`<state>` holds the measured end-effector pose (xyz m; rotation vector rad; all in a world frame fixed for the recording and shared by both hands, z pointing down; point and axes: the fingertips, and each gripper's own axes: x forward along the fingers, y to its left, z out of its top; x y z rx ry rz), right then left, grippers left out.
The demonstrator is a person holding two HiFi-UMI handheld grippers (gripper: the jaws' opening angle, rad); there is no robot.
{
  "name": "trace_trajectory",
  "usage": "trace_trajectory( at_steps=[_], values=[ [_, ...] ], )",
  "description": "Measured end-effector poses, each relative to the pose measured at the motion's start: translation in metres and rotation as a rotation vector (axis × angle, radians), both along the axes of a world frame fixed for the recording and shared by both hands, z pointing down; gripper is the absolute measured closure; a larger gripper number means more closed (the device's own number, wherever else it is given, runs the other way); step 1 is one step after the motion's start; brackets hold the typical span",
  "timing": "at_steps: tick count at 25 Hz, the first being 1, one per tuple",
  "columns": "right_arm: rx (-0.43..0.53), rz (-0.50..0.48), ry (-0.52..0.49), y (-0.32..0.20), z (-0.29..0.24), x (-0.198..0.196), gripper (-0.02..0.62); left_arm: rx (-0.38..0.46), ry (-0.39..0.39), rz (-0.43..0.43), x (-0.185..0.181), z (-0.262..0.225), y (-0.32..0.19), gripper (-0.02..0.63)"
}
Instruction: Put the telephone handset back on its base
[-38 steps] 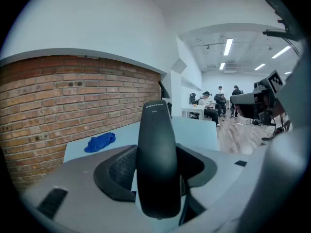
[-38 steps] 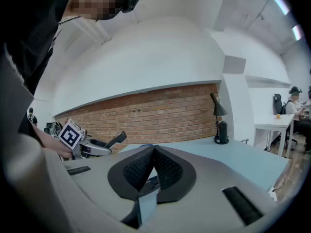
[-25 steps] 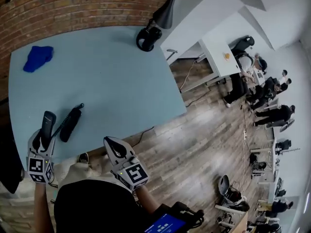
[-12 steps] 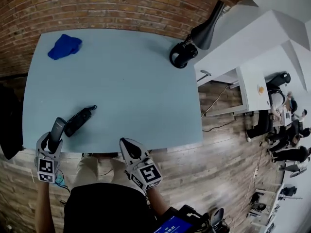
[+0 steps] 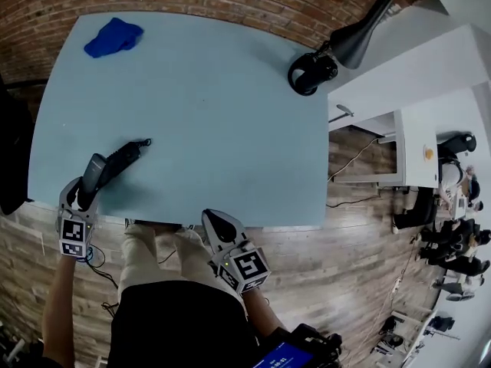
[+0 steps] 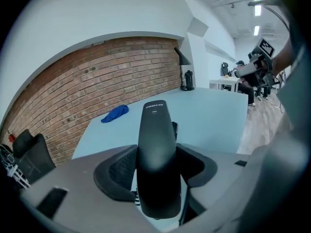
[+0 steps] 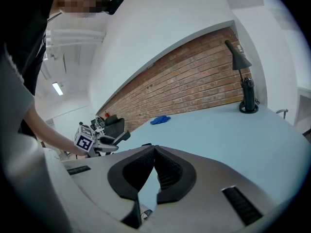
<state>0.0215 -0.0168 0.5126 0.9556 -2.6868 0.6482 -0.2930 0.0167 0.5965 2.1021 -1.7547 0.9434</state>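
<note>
A black telephone handset (image 5: 93,173) stands upright between the jaws of my left gripper (image 5: 83,194) at the table's near left edge. In the left gripper view the pads press both sides of the handset (image 6: 156,144), and the left gripper (image 6: 156,160) is shut on it. The black base (image 5: 125,156) lies flat on the table just beyond the handset, slanting away to the right; only a sliver of the base (image 6: 174,129) shows behind the handset. My right gripper (image 5: 212,219) hovers at the table's near edge, with the right gripper (image 7: 154,149) shut and nothing in it.
A crumpled blue cloth (image 5: 113,37) lies at the far left of the light blue table (image 5: 222,121). A black desk lamp (image 5: 314,71) stands at the far right corner. A brick wall runs behind the table. White desks and people are off to the right.
The head view has swung so the table fills more of it. My left gripper with the handset now sits at the base's near end instead of to its left. The right gripper stays shut.
</note>
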Motion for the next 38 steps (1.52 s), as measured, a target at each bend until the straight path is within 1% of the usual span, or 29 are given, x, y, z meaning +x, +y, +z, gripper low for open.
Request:
trace_trajectory(
  at_steps=[2, 6, 8, 11, 16, 19, 21, 24, 28, 34, 38],
  values=[
    [0.008, 0.02, 0.006, 0.004, -0.001, 0.009, 0.577, 0.004, 0.003, 0.032, 0.007, 0.002, -0.008, 0.334],
    [0.035, 0.075, 0.013, -0.001, -0.005, 0.029, 0.578, 0.012, -0.017, 0.139, 0.027, -0.003, -0.04, 0.334],
    [0.048, 0.106, 0.016, -0.005, -0.007, 0.039, 0.578, -0.004, -0.011, 0.178, 0.036, 0.003, -0.051, 0.334],
    [0.063, 0.152, 0.016, -0.008, -0.013, 0.052, 0.578, -0.05, -0.014, 0.212, 0.04, 0.015, -0.056, 0.334],
    [0.072, 0.231, 0.019, -0.013, -0.02, 0.069, 0.578, -0.112, -0.015, 0.246, 0.046, 0.036, -0.068, 0.334],
    [0.069, 0.26, 0.025, -0.008, -0.02, 0.071, 0.578, -0.145, -0.021, 0.265, 0.046, 0.045, -0.068, 0.334],
    [0.067, 0.279, 0.028, -0.005, -0.02, 0.07, 0.578, -0.166, -0.017, 0.264, 0.042, 0.052, -0.067, 0.334],
    [0.067, 0.289, 0.035, -0.002, -0.018, 0.066, 0.578, -0.18, -0.005, 0.27, 0.042, 0.055, -0.067, 0.334],
    [0.058, 0.296, 0.038, 0.003, -0.014, 0.06, 0.578, -0.191, -0.015, 0.309, 0.049, 0.06, -0.069, 0.334],
    [0.055, 0.315, 0.043, 0.007, -0.012, 0.059, 0.578, -0.215, -0.009, 0.294, 0.042, 0.069, -0.066, 0.334],
    [0.049, 0.319, 0.044, 0.009, -0.009, 0.057, 0.578, -0.222, -0.018, 0.309, 0.038, 0.072, -0.062, 0.334]
  ],
)
